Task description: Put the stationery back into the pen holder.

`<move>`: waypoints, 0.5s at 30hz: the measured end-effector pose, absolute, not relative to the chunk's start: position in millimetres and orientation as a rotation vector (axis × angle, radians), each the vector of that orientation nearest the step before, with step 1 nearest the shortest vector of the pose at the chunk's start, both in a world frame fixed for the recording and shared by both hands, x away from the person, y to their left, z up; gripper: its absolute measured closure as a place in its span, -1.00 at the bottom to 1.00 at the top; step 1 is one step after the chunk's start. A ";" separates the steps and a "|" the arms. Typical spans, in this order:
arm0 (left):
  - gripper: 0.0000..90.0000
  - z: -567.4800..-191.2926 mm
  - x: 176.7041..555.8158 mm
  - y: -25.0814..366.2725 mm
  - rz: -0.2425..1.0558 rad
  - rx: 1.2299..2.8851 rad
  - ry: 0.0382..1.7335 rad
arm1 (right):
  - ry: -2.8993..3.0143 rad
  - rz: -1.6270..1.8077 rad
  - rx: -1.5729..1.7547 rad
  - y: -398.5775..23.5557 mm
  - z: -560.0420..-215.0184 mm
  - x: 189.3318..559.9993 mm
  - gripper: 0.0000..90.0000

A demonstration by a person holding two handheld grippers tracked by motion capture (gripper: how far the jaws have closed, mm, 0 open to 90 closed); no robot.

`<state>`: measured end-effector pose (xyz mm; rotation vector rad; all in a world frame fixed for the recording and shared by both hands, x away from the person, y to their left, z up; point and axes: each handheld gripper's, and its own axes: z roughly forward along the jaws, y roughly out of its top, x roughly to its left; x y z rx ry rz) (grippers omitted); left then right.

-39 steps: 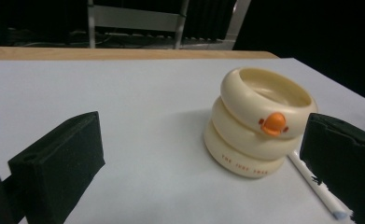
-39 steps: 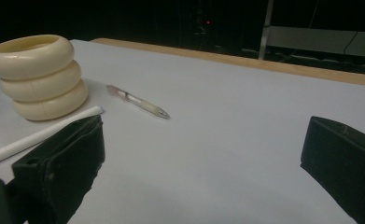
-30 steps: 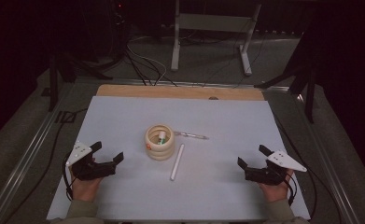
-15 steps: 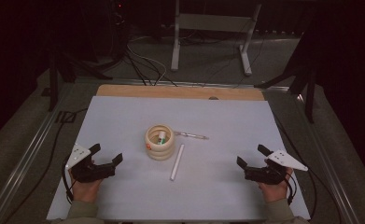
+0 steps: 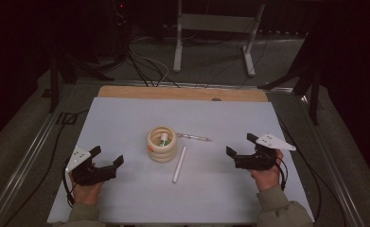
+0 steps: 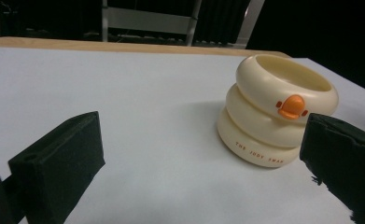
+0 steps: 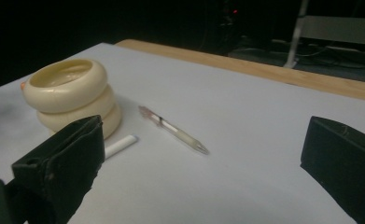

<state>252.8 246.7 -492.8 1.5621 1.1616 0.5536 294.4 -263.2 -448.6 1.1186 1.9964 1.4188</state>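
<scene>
Claws spread wide, left claw (image 5: 108,163) and right claw (image 5: 240,147) flank the cream ringed pen holder (image 5: 162,144); two pens (image 5: 179,164) lie beside it.

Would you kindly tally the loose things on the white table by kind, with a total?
Cream ringed holder: 1
Clear pen: 1
White stick: 1
Small items inside the holder, too small to tell apart: not counted
Total: 3
</scene>
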 end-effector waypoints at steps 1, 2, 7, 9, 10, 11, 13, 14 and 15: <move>-1.00 -493.6 253.2 246.4 0.550 1.565 1.157 | 2.016 1.421 1.108 -258.4 -446.9 298.5 -1.00; -1.00 -493.6 253.2 246.4 0.550 1.565 1.157 | 2.016 1.421 1.108 -258.4 -446.9 298.5 -1.00; -1.00 -494.4 253.2 247.1 0.544 1.559 1.160 | 2.116 1.436 1.112 -244.5 -438.8 319.1 -1.00; -1.00 -494.1 252.8 247.6 0.544 1.551 1.159 | 2.157 1.410 1.103 -237.2 -432.5 330.2 -1.00; -1.00 -494.1 252.8 247.6 0.544 1.551 1.159 | 2.157 1.410 1.103 -237.2 -432.5 330.2 -1.00; -1.00 -494.1 252.7 248.0 0.542 1.549 1.159 | 2.161 1.405 1.098 -235.7 -430.5 332.6 -1.00; -1.00 -494.3 252.8 248.3 0.543 1.546 1.160 | 2.169 1.414 1.078 -230.3 -422.4 342.1 -1.00; -1.00 -494.4 252.9 248.4 0.542 1.545 1.160 | 2.169 1.414 1.078 -230.3 -422.4 342.1 -1.00; -1.00 -494.6 253.0 248.4 0.542 1.545 1.160 | 2.172 1.417 1.069 -227.1 -418.5 348.0 -1.00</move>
